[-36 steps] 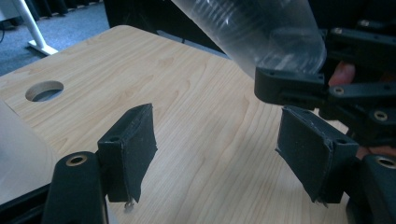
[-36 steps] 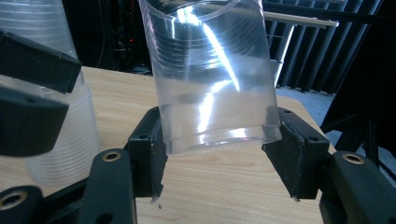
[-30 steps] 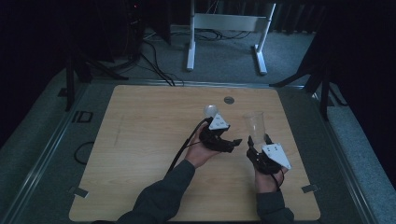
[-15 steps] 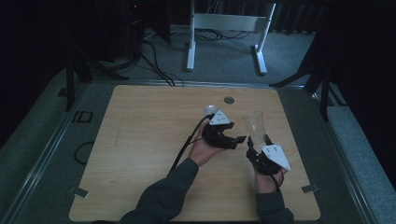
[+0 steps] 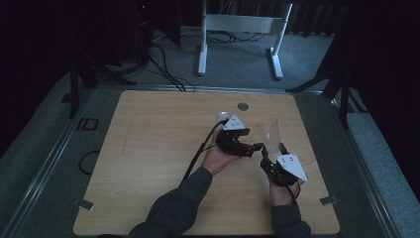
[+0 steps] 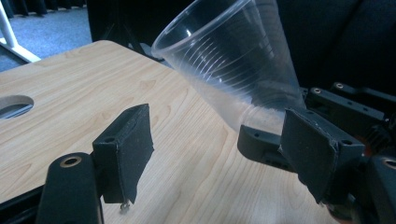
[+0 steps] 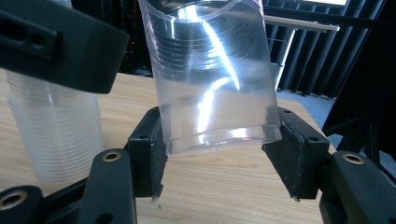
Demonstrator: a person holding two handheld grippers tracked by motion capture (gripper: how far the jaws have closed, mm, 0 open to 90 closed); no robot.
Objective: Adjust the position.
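Your left gripper (image 5: 255, 147) hung above the table (image 5: 148, 148) with its jaws parted and nothing between them; they had just been opening. In the left gripper view, its two black pads (image 6: 128, 149) stood well apart over bare wood, holding nothing. Just behind that gripper, on its far side, a stack (image 5: 221, 118) of clear cups stood on the table; in the right gripper view the stack (image 7: 56, 130) rose ribbed and upright beside the left gripper's body.

Just to the right of your left gripper's tips stood the cup (image 5: 269, 135), clear plastic, mouth up. In the left gripper view, the cup (image 6: 233, 65) showed tilted, beyond and to the right of the open jaws, apart from both pads.

Your right gripper (image 5: 272, 154) held the cup by its base. In the right gripper view, the cup (image 7: 210, 79) sat between the two pads, each pressing one side of its bottom rim, with the cup clear of the table below. The jaws were closed as far as the cup's width allowed. The grey plate (image 5: 292, 166) on that gripper pointed back toward your right hand (image 5: 282, 191), near the table's right edge.

A round hole (image 5: 242, 106) in the tabletop lay beyond both grippers, well apart from the cup.
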